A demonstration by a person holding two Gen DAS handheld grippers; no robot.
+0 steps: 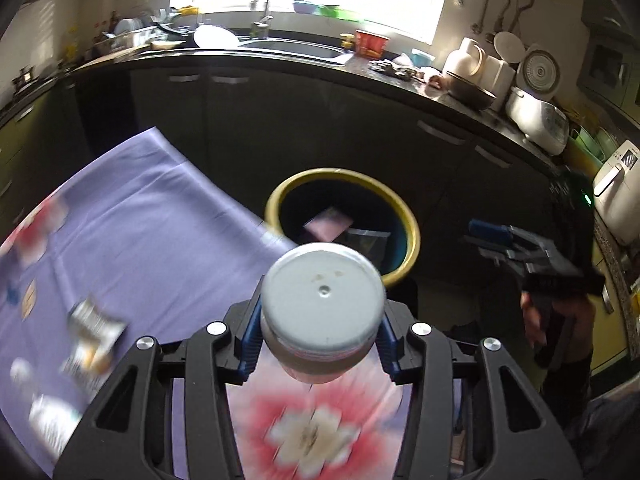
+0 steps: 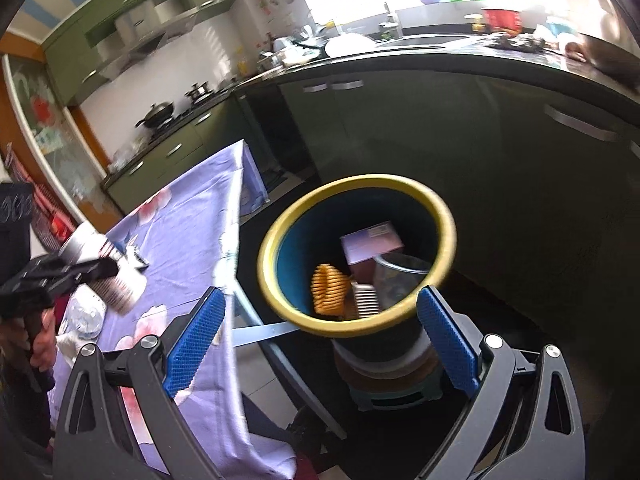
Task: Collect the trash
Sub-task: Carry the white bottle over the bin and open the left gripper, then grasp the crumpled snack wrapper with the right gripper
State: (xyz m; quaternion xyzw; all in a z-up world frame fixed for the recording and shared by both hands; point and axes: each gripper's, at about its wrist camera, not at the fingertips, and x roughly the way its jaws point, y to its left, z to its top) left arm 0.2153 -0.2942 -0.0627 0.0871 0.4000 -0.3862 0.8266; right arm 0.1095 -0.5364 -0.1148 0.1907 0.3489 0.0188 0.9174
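My left gripper [image 1: 321, 334] is shut on a round jar [image 1: 324, 292] with a pale grey lid; its blue pads press the jar's sides above the edge of the purple floral tablecloth [image 1: 152, 216]. Just beyond the jar stands the yellow-rimmed trash bin [image 1: 412, 228]. Seen from the right wrist, the bin [image 2: 360, 182] holds a purple box [image 2: 372, 244], an orange ridged piece [image 2: 330, 290] and a clear cup. My right gripper [image 2: 320, 304] is open in front of the bin, nothing between its pads. The left gripper [image 2: 94, 270] with the jar [image 2: 82, 240] shows at that view's left.
Blurred wrappers [image 1: 94, 328] and crumpled bits [image 2: 86, 314] lie on the tablecloth. A dark kitchen counter [image 1: 280, 60] with sink, dishes and appliances runs behind the bin, with cabinet doors below. The right gripper [image 1: 504, 242] hovers right of the bin, a hand under it.
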